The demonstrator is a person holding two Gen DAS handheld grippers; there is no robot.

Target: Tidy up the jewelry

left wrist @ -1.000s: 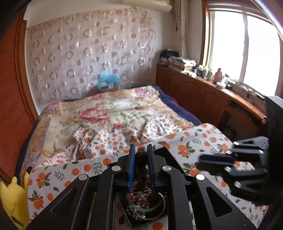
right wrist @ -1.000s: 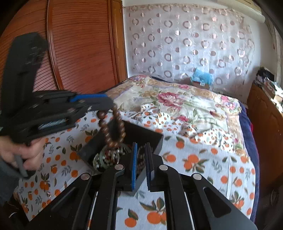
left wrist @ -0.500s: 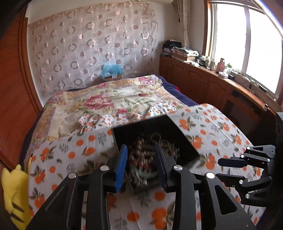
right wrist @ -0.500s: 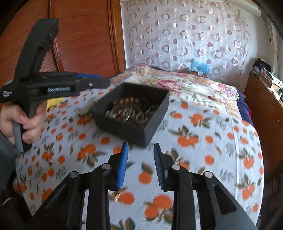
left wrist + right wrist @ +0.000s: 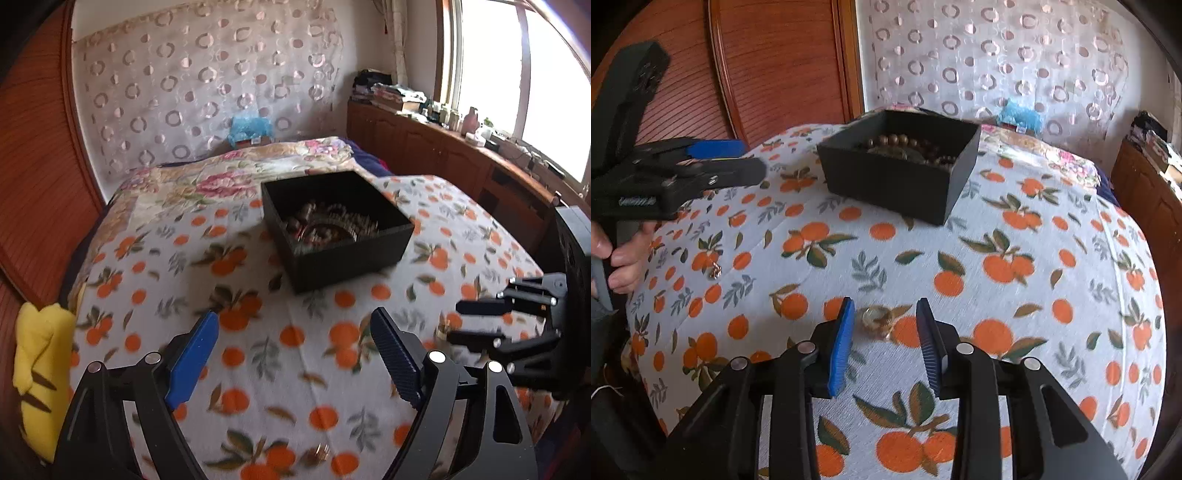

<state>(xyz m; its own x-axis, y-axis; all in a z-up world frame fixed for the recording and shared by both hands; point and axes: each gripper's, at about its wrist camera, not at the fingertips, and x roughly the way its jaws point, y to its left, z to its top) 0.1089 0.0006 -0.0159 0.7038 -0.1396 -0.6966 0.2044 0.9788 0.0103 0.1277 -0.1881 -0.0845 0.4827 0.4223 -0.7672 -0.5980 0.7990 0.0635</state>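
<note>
Ring on bedspread betw. your right claw fingers, 12 o'clock; claw half open, empty. Small, stiff, slippery: pinch across band. Left claw wide open, empty. Box further at 12.

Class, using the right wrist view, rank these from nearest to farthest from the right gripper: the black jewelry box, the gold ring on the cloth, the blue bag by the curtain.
1. Gold ring: between the right gripper fingers.
2. Black jewelry box: ahead, mid-bed.
3. Blue bag: far end, by the curtain.
</note>
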